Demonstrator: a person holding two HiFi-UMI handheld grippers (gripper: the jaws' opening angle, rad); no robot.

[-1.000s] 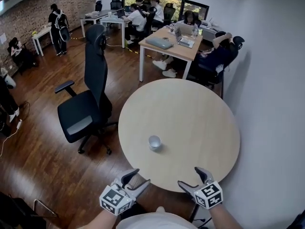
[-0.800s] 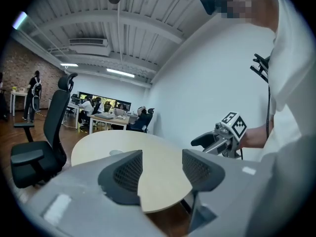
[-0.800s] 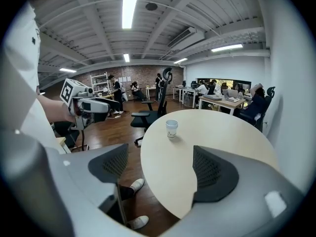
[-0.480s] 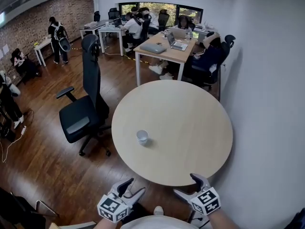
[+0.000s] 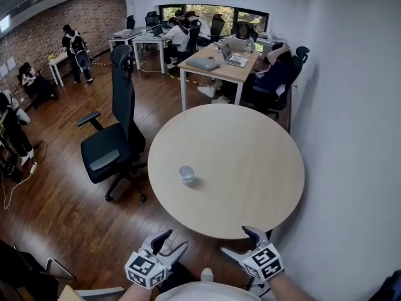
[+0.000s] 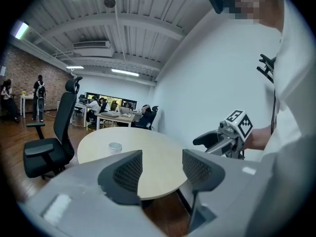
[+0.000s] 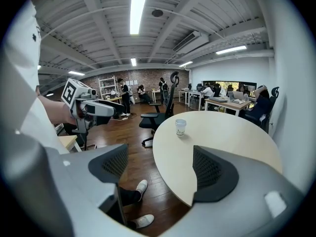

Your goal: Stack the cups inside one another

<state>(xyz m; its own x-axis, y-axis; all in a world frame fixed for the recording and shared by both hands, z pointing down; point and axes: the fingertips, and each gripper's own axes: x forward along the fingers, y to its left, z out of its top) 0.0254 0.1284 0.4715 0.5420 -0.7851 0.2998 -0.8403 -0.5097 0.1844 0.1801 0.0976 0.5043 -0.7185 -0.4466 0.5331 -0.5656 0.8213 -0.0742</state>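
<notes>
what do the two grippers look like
The left gripper and right gripper have light grey bodies and black, cross-hatched pads. Each carries a white cube with black square markers. The person wears a white top.

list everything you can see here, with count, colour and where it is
cup: one showing, white, left part of the table
round table: one, light wood, ahead of the person
office chair: one nearby, black, left of the table
desks: several, pale tops, far end of the room
brick wall: one, reddish, far left
shoes: two, white, on the wood floor
left tool: one, grey, jaws apart, empty, short of the table edge
right tool: one, grey, jaws apart, empty, short of the table edge
</notes>
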